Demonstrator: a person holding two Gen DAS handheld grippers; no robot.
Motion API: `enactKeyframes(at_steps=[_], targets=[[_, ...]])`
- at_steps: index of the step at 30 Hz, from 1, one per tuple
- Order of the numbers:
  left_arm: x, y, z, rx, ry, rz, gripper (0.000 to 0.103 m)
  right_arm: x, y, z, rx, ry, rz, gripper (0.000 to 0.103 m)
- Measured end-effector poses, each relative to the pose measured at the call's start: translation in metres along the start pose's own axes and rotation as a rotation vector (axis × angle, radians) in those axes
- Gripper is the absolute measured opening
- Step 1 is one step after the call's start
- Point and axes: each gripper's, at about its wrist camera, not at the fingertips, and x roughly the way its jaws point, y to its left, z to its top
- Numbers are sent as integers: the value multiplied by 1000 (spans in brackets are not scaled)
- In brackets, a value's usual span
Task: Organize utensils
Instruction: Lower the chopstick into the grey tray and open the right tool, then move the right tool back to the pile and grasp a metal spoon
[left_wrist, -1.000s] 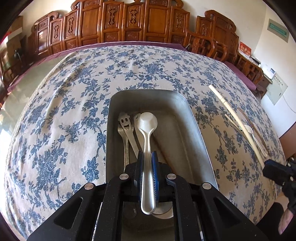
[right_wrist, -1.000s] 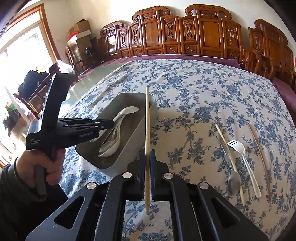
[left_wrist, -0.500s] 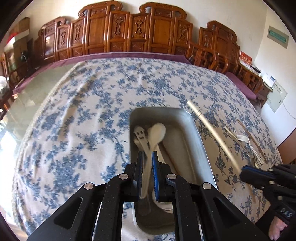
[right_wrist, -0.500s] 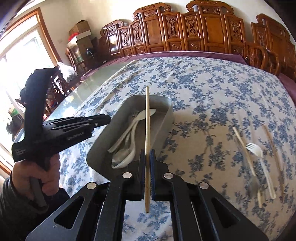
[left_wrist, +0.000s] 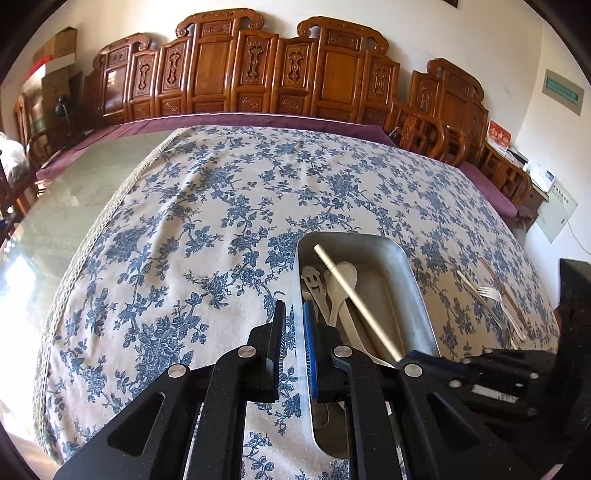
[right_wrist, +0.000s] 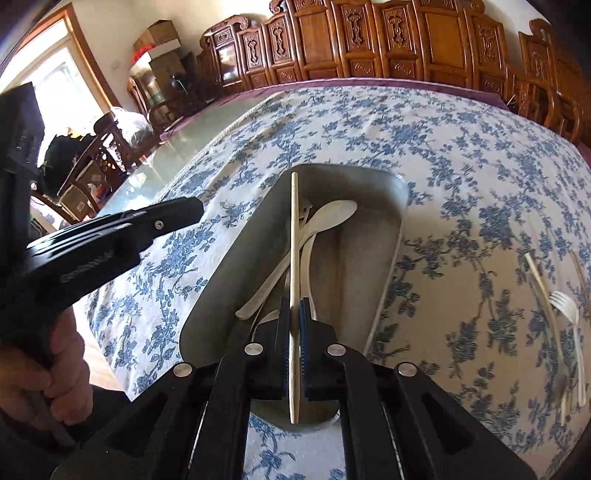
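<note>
A grey metal tray (left_wrist: 406, 258) (right_wrist: 402, 199) on the flowered cloth holds a white spoon (left_wrist: 341, 280) (right_wrist: 332, 214), a metal utensil with a smiling face (left_wrist: 312, 280) and other spoons. My right gripper (right_wrist: 294, 306) (left_wrist: 410, 356) is shut on a pale wooden chopstick (right_wrist: 294, 240) (left_wrist: 354, 295), which slants over the tray's inside, above the spoons. My left gripper (left_wrist: 293, 310) (right_wrist: 184, 210) hangs just left of the tray over the cloth. Its jaws are nearly together with nothing between them.
Right of the tray lie a white fork (left_wrist: 489, 293) (right_wrist: 565, 302), a pale chopstick (left_wrist: 469, 284) (right_wrist: 539, 277) and a brown chopstick (left_wrist: 498, 280) (right_wrist: 580, 266). A hand (right_wrist: 55, 380) grips the left tool. Carved wooden chairs line the table's far edge.
The left gripper has let go of the spoon, which now lies in the tray, and has drawn up and left off the tray. The right gripper has carried the chopstick leftward over the tray.
</note>
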Motion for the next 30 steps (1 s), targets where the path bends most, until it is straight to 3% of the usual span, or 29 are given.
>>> enactKeyframes(at_steps=[6, 12, 22, 27, 30], targets=[[-1, -2, -1, 11, -3, -5, 8, 4, -1, -1, -12, -14, 35, 8], [-4, -15, -3, 40, -7, -25, 8, -24, -18, -3, -28, -74, 11, 8], [-3, -50, -6, 93, -4, -79, 11, -96, -110, -28, -38, -126, -192, 8], [-2, -74, -8, 121, -7, -106, 17, -107, -155, -38, -12, -108, -273, 8], [1, -85, -8, 132, -3, -115, 19, -103, -169, -42, -20, -89, -313, 15]])
